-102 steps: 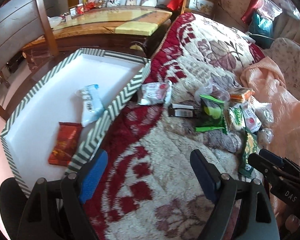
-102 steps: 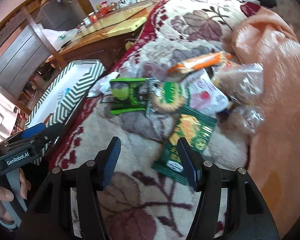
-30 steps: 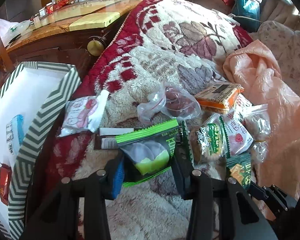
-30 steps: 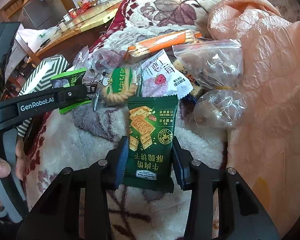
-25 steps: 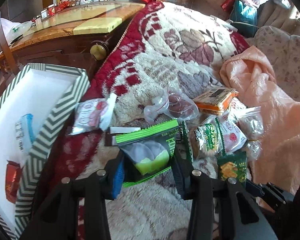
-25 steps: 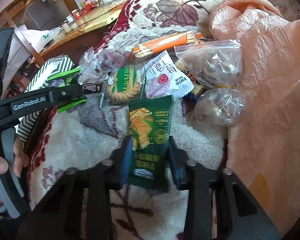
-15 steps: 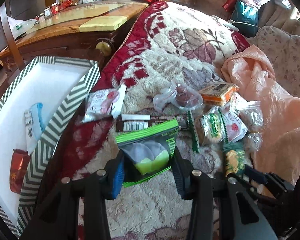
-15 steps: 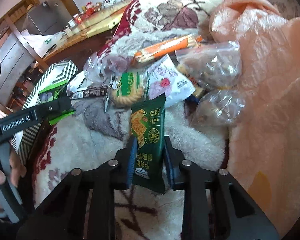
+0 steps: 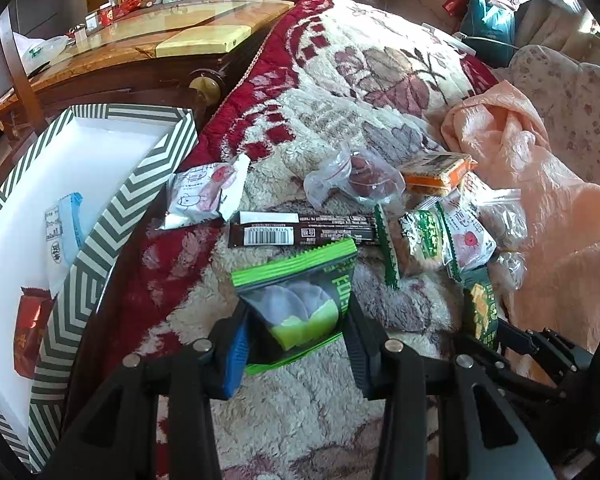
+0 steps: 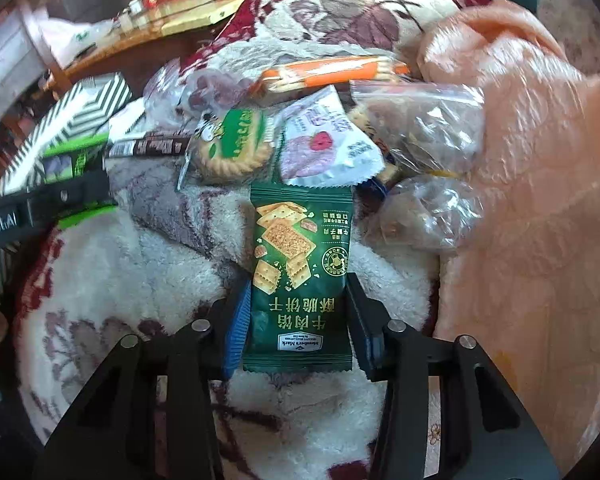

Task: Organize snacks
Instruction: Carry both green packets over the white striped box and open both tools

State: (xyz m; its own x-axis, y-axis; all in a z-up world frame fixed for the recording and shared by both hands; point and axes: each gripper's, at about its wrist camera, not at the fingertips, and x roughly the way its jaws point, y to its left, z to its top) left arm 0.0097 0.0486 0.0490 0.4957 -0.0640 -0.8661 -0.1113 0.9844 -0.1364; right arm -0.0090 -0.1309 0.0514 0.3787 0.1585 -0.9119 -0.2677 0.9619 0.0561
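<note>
Dark-green cracker packet [image 10: 300, 276] lengthwise between right fingers [image 10: 236, 328], print inverted

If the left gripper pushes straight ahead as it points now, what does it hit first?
Likely the long dark barcode bar, lying crosswise just beyond the green packet that the left gripper holds; depth is uncertain.

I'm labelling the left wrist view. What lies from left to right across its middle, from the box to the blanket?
Striped box rim → white pink-print packet → long dark barcode bar → round green biscuit pack → peach blanket.
</note>
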